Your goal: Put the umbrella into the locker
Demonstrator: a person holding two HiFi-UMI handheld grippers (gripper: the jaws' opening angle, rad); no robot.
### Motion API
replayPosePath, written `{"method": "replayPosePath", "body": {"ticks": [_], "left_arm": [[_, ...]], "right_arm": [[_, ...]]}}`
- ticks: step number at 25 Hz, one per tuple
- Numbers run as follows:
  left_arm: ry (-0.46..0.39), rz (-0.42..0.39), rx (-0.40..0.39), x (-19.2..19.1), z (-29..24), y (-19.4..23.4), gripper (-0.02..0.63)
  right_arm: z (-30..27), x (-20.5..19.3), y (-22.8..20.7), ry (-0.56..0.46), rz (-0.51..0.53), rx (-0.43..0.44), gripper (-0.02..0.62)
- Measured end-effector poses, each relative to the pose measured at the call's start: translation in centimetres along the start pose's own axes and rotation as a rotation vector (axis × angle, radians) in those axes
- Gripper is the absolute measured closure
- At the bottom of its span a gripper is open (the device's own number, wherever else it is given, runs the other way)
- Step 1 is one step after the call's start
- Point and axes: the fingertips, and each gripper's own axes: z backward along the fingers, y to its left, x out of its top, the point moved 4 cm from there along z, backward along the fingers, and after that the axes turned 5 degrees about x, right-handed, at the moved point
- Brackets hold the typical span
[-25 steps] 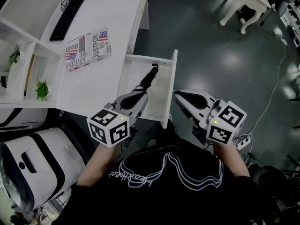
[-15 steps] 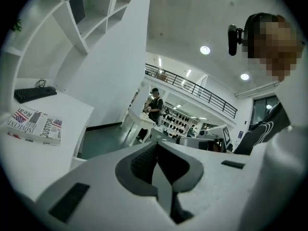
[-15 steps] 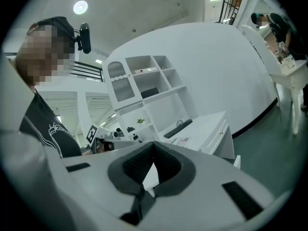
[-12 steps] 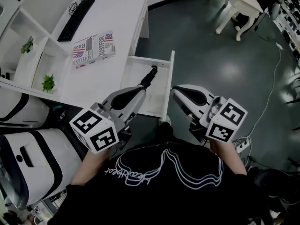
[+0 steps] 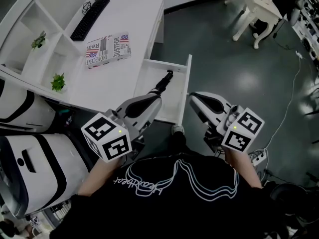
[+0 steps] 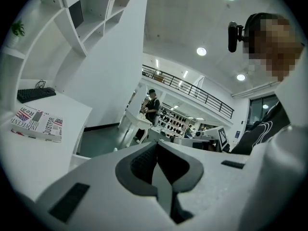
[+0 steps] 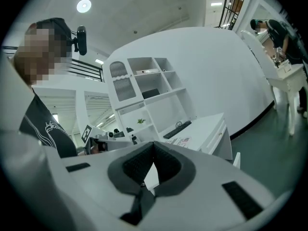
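Left gripper (image 5: 153, 99) closed, right gripper (image 5: 192, 98) closed, umbrella (image 5: 162, 83) lying in open drawer (image 5: 145, 75)

I see a black umbrella (image 5: 163, 82) in a white drawer (image 5: 148, 73) mid-frame. The white desk (image 5: 134, 14) at upper left carries a black keyboard (image 5: 89, 20) and a red-white-blue flag-print magazine (image 5: 107, 50). Left gripper (image 5: 156, 99) and right gripper (image 5: 193, 99) are white with black-and-white square-marker cubes; floor (image 5: 224, 49) dark grey, plants (image 5: 58, 81) at left green.
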Motion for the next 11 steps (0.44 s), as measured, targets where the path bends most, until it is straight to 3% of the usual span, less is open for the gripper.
{"method": "replayPosePath", "body": {"ticks": [11], "left_arm": [[0.016, -0.015, 0.07, -0.7, -1.2, 1.9, 0.6]], "right_arm": [[-0.6, -1.3, -2.0, 0.031, -0.003, -0.012, 0.592]]}}
